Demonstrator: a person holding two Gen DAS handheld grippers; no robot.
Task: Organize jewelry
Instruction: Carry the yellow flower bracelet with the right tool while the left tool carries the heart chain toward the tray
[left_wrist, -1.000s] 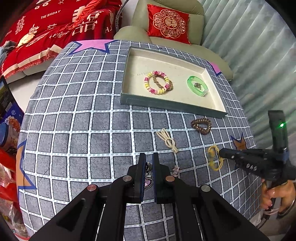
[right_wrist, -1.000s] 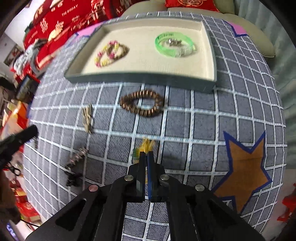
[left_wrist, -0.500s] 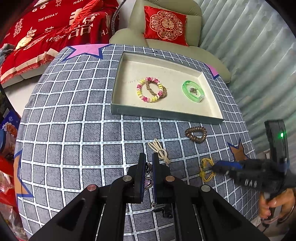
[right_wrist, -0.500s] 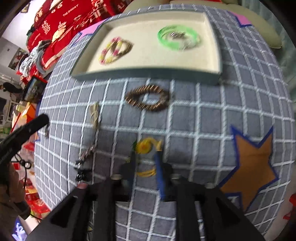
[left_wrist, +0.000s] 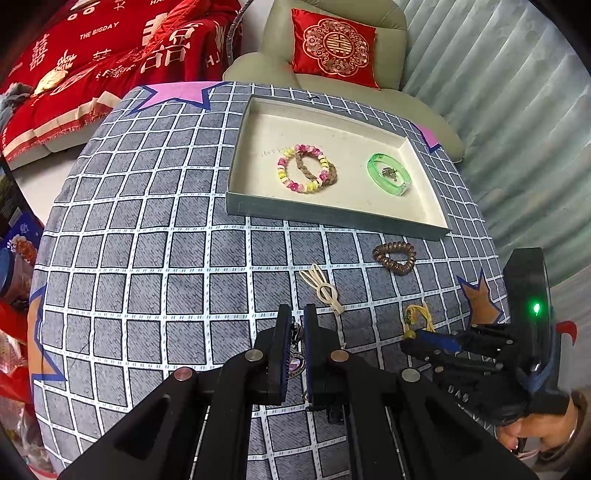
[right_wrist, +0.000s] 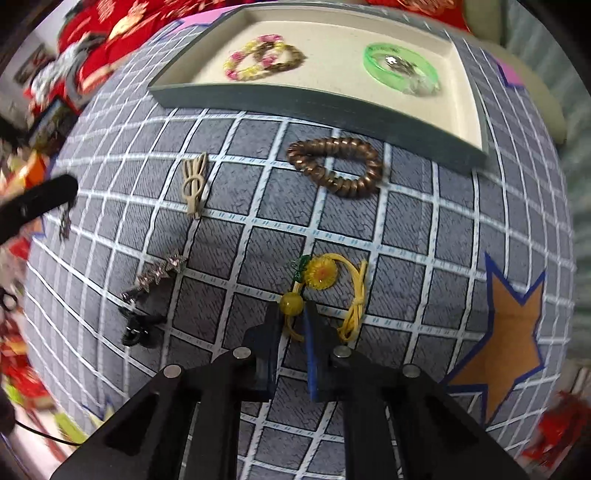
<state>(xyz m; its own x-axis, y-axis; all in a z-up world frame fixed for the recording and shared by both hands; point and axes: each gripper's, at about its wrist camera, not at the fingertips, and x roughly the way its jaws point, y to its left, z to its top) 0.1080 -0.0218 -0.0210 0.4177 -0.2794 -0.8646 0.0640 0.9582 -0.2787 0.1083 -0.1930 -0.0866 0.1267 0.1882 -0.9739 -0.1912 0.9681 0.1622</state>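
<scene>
My right gripper (right_wrist: 293, 308) is down on the checked cloth, its jaws closing on the yellow flower hair tie (right_wrist: 321, 275); the tie's yellow bead sits pinched at the fingertips and the cord runs between them. In the left wrist view that gripper (left_wrist: 408, 338) lies at the lower right, held by a hand. My left gripper (left_wrist: 297, 310) hovers shut on a small metal pendant with a pink heart (left_wrist: 295, 363), which dangles below it. The grey tray (left_wrist: 332, 216) at the back holds a pink-and-yellow bead bracelet (left_wrist: 303, 173) and a green bangle (left_wrist: 389, 174).
Loose on the cloth lie a brown spiral hair tie (right_wrist: 336, 166), a cream hair clip (right_wrist: 194, 182), a sparkly star clip (right_wrist: 159, 275) and a black clip (right_wrist: 138, 328). A sofa with a red cushion (left_wrist: 332, 48) stands behind the table.
My right gripper came down over the yellow hair tie, opened its jaws, then drew them in around the bead and cord. The left gripper kept still with its pendant.
</scene>
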